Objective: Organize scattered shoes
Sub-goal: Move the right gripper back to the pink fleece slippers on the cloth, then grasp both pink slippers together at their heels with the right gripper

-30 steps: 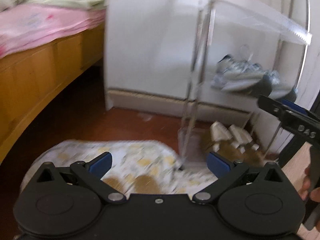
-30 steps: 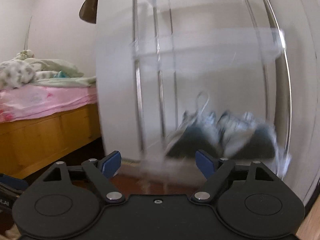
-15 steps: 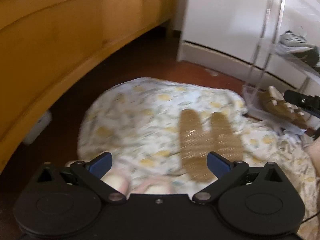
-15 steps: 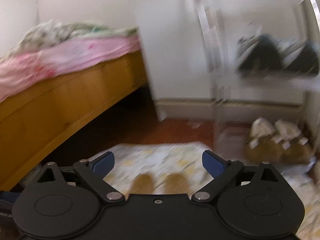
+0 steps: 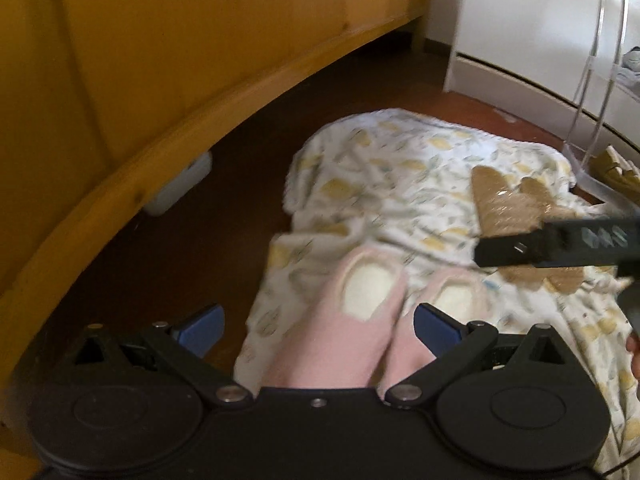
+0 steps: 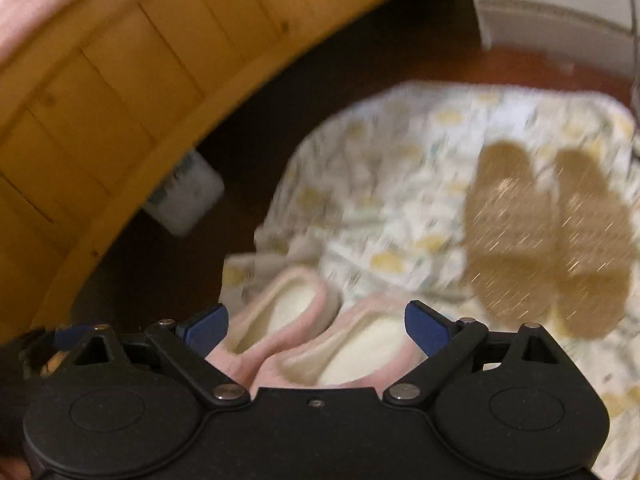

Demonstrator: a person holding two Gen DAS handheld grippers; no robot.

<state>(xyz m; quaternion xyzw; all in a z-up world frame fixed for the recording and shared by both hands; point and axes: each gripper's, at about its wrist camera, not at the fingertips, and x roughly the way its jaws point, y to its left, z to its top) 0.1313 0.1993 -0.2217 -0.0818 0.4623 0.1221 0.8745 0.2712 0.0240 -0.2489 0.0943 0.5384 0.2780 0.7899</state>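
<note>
Bed: yellow wooden bed frame [image 5: 168,80], left of the floor cloth.
Cloth: white lemon-print fabric [image 5: 400,168] spread on the floor.
Shoes: glittery tan slippers [image 6: 548,240] and fuzzy pink slippers [image 5: 360,320], on the cloth.
Left gripper [image 5: 318,330]: jaws spread wide, empty.
Right gripper [image 6: 316,326]: jaws released, empty.

Surroundings: bed frame, floor, cloth, box and wall.
A wooden bed frame [image 5: 168,80] is seen along the left above a dark red-brown floor [image 5: 168,264]. A white cloth [image 5: 400,168] printed with yellow shapes is spread on the floor. A pale box [image 6: 188,196] is lodged under the frame. A white wall panel [image 5: 528,20] is seen at upper right.
</note>
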